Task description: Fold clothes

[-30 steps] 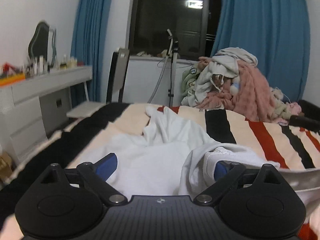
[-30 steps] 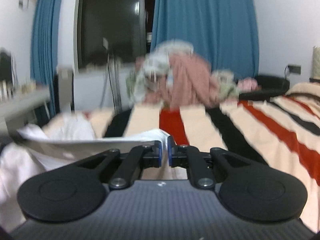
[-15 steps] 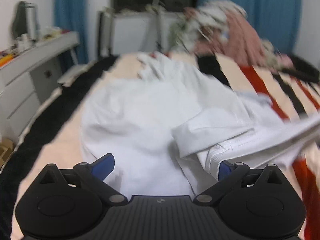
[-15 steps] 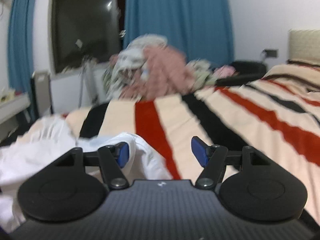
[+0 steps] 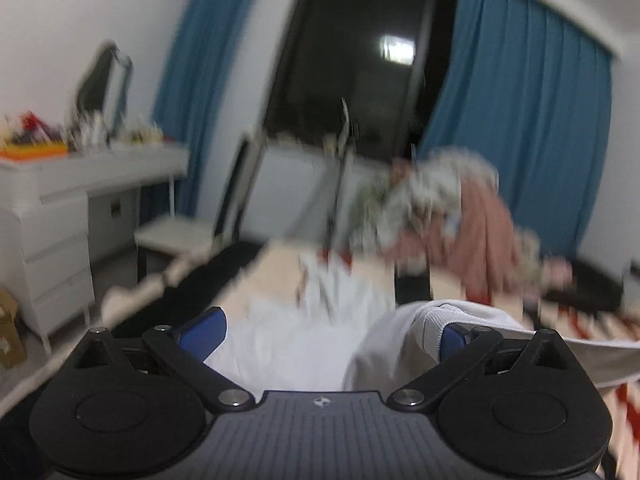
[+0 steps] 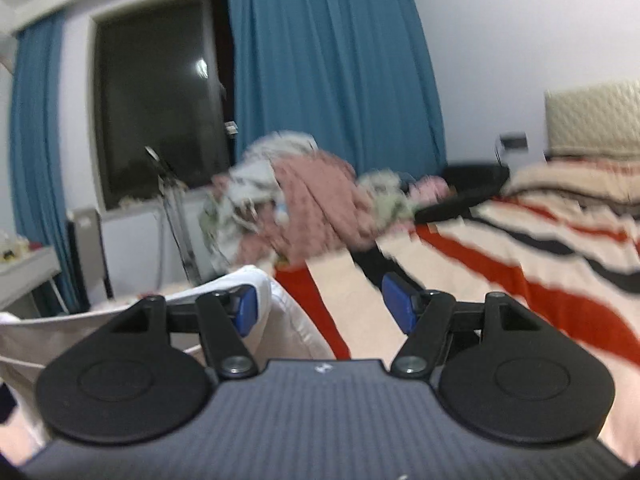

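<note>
— Blue curtains [image 6: 332, 80] and a dark window [image 5: 360, 60] fill the far wall, with a striped bedspread [image 6: 520, 264] running toward them. Where's the garment?

— A white garment [image 5: 288, 340] lies spread on the bed below the left gripper [image 5: 328, 330]. One folded edge of it rises beside that gripper's right finger and stretches off to the right. In the right wrist view the same cloth drapes at the right gripper [image 6: 316, 306], up against its left finger.

— How do the tools stand?

— The left gripper is spread as wide as it goes, its blue pads [image 5: 202, 330] far apart, nothing pinched between them. Its jaws have just been opening a little further. The right gripper is parted about halfway, only bedspread showing in the gap; its jaws have just sprung apart and have held that width since.

— And their pose?

— Both point nearly level, tipped slightly down toward the pile of clothes [image 6: 304, 208] at the far edge of the bed. Both views are motion-blurred. A white dresser [image 5: 52, 220] and a chair [image 5: 208, 220] stand at the left.
</note>
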Demonstrator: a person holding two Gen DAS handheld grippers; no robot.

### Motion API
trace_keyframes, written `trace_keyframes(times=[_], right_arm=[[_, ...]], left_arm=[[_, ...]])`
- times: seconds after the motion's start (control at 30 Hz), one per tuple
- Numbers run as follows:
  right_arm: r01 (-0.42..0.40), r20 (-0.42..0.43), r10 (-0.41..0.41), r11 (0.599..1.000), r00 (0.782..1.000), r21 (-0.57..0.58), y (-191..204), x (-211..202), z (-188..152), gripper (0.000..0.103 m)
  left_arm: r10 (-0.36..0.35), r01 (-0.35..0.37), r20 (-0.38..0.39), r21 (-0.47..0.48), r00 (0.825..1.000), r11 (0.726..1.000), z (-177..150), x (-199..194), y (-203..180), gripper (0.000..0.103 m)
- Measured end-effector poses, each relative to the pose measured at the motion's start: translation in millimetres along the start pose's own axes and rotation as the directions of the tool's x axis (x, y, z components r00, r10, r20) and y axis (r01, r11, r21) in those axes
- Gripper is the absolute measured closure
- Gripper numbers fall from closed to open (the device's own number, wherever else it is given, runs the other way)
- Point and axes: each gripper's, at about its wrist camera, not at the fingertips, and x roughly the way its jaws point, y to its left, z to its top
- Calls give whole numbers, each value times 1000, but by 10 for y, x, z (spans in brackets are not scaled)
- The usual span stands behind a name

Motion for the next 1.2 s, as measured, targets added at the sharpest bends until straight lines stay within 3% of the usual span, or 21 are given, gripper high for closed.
trace_keyframes(times=[0.2, 0.33, 0.47, 0.63, 0.73, 0.87, 0.93, 1.07, 1.2], right_arm=[[-116, 152, 108, 992, 982, 44, 254, -477, 972, 37], [-195, 242, 175, 979, 954, 64, 330, -795, 1721, 37], [-262, 314, 225, 962, 923, 80, 355, -1044, 2536, 36], [-295, 385, 254, 954, 887, 51, 340, -1126, 3387, 35], [-258, 374, 238, 966, 896, 3, 341, -879, 3683, 35], [-206, 280, 202, 978, 938, -16, 267, -207, 3756, 35], [-184, 223, 185, 983, 957, -29, 225, 204, 3624, 34], [-90, 108, 97, 994, 989, -69, 139, 1313, 2981, 30], [-18, -6, 18, 999, 1000, -47, 93, 2639, 2143, 29]], left_arm=[[-22, 39, 169, -100, 985, 994, 1047, -570, 99, 0], [-49, 77, 260, -101, 964, 992, 1890, -972, 28, 0], [-87, 130, 291, -132, 953, 983, 2764, -1340, -114, 0], [-132, 176, 379, -84, 916, 981, 3589, -1596, -424, 0], [-133, 170, 398, -59, 908, 984, 3853, -1436, -699, 0], [-120, 132, 339, -13, 933, 991, 3899, -673, -1152, 0], [-111, 117, 274, -5, 955, 993, 3663, -45, -1315, 0], [-91, 90, 133, 12, 987, 996, 3151, 1242, -1623, 0], [-32, 27, 51, 99, 998, 995, 2317, 2646, -1918, 0]])
